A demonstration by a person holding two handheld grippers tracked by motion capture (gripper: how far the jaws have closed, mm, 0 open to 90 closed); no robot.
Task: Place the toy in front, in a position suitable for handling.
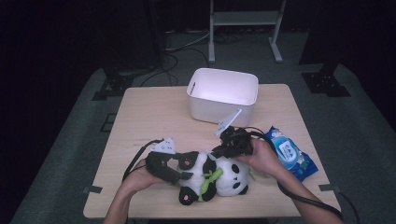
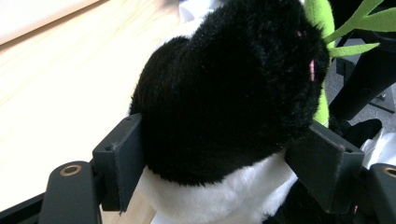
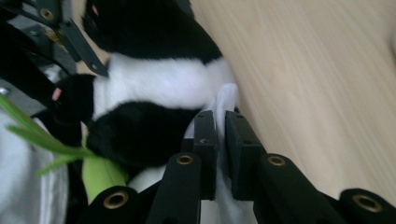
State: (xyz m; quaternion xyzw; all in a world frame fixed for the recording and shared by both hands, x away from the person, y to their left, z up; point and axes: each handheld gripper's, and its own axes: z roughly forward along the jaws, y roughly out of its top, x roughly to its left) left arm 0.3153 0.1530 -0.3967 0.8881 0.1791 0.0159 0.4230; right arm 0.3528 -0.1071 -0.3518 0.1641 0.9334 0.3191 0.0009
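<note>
Panda [image 1: 217, 179] lies on its back low in the middle of the high view, on the near part of the bench [image 1: 149, 116], with its long axis running left to right: black legs toward the left, white head toward the right, a green bamboo sprig [image 1: 211, 179] across its belly. Both tongs meet it from opposite ends, so neither hand has any reach left to make.

Left tongs [image 1: 182, 175] come in from the left of the frame and are clamped on a black limb; in the left gripper view the plush [image 2: 224, 93] bulges between the two pads [image 2: 122, 161], which press into it on both sides.

Right tongs [image 1: 219, 151] come down from the upper right of the toy. In the right gripper view their jaws stand almost together, pinching a thin white tag or fold of cloth [image 3: 226, 105] at the toy's edge, with bare bench to the right of them.

White bin [image 1: 223, 93] stands beyond the toy, toward the top middle of the high view, open side up; the lift would, I judge, have to carry the toy away from the person toward it.

Blue wipes pack [image 1: 292, 154] lies at the right of the frame, just beside the right hand [image 1: 264, 158]. It bears a white oval label, but the writing is too small to read.
</note>
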